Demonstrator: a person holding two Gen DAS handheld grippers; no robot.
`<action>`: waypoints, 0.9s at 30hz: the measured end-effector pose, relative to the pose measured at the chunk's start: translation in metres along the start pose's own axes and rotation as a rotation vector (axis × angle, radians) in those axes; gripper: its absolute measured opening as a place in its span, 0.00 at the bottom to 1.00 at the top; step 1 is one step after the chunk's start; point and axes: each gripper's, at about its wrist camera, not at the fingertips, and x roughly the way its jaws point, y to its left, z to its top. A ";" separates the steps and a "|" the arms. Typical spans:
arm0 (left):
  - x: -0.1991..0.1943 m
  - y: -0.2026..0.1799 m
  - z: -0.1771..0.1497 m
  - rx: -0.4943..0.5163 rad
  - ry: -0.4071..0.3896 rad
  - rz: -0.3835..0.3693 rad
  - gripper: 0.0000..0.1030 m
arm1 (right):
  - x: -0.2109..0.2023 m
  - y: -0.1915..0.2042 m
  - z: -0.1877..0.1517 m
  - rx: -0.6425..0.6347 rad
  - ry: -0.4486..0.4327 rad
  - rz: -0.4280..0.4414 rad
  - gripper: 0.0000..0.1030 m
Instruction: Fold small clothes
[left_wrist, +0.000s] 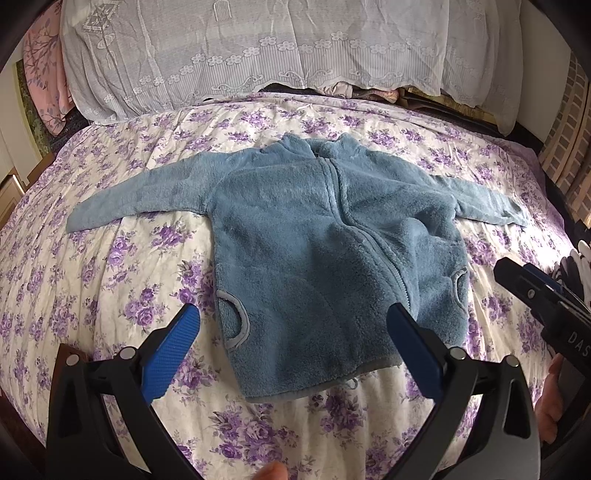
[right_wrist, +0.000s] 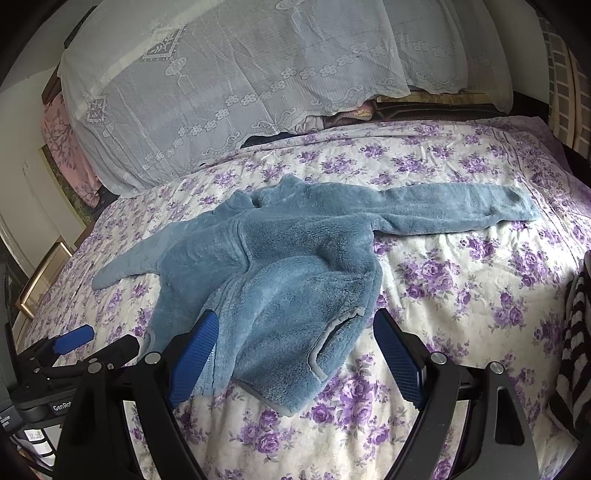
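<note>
Left wrist view: blue fleece jacket (left_wrist: 314, 251) spread front-up on floral bedspread (left_wrist: 110, 280), zip closed, both sleeves stretched out to the sides, hem nearest the camera. Left gripper (left_wrist: 293, 332) hovering above the hem, jaws wide apart, nothing between the pads; right finger covering part of the lower hem. Right gripper (left_wrist: 546, 306) poking in at the right edge, mostly cut off, beside the jacket's right pocket (left_wrist: 460, 284). Bit of a hand (left_wrist: 550, 402) visible at the lower right, largely hidden behind the gripper frame; fingertip (left_wrist: 271, 472) cropped at the bottom edge. Lace cloth (left_wrist: 258, 55) draped over a pile at the head of the bed, contents underneath hard to make out.

Right wrist view: right gripper (right_wrist: 291, 354) spread wide over the jacket's near corner, pads clear of the fabric, left finger hiding part of the zip edge. Jacket (right_wrist: 280, 266) rumpled at the body, far sleeve (right_wrist: 461, 210) flat toward the right. Left gripper (right_wrist: 96, 343) at the lower left, partly cut off. Striped item (right_wrist: 576, 350) at the right edge, cropped, not identifiable
</note>
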 end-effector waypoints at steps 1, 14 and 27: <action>0.000 0.000 0.000 0.000 0.000 0.000 0.96 | 0.000 0.000 0.000 0.000 0.000 0.001 0.84; 0.000 0.000 0.001 -0.002 0.002 0.001 0.96 | 0.000 -0.002 0.000 0.007 -0.003 0.003 0.84; 0.002 0.001 -0.003 -0.002 0.006 0.000 0.96 | 0.000 -0.003 -0.001 0.006 -0.002 0.005 0.84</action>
